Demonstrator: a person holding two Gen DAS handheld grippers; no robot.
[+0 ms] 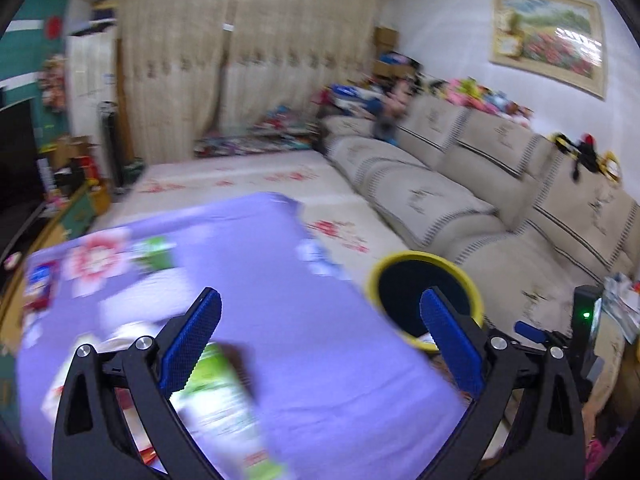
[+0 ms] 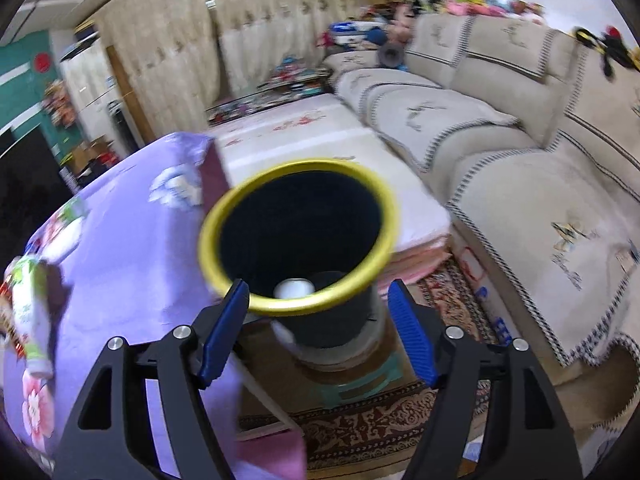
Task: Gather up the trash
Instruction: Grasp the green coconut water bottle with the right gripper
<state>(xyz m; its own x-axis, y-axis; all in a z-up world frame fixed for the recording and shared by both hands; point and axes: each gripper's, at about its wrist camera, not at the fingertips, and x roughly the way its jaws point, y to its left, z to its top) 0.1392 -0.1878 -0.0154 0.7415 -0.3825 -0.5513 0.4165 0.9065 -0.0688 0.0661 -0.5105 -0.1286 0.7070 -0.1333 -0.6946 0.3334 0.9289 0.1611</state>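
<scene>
A black bin with a yellow rim (image 2: 298, 236) stands on a stool beside the table; a white piece (image 2: 294, 289) lies inside it. It also shows in the left wrist view (image 1: 424, 304). My right gripper (image 2: 318, 328) is open and empty, just above the bin's near rim. My left gripper (image 1: 320, 344) is open and empty over the purple tablecloth (image 1: 280, 280). A green and white wrapper (image 1: 224, 392) lies on the cloth under the left finger; it also shows in the right wrist view (image 2: 30, 308). More blurred packets (image 1: 38, 284) lie at the table's left.
A beige sofa (image 1: 480, 200) runs along the right. A cream floral mat (image 1: 240, 176) lies beyond the table. A patterned rug (image 2: 380, 428) lies under the stool. Curtains and clutter fill the far end; a dark TV (image 1: 16, 152) stands at left.
</scene>
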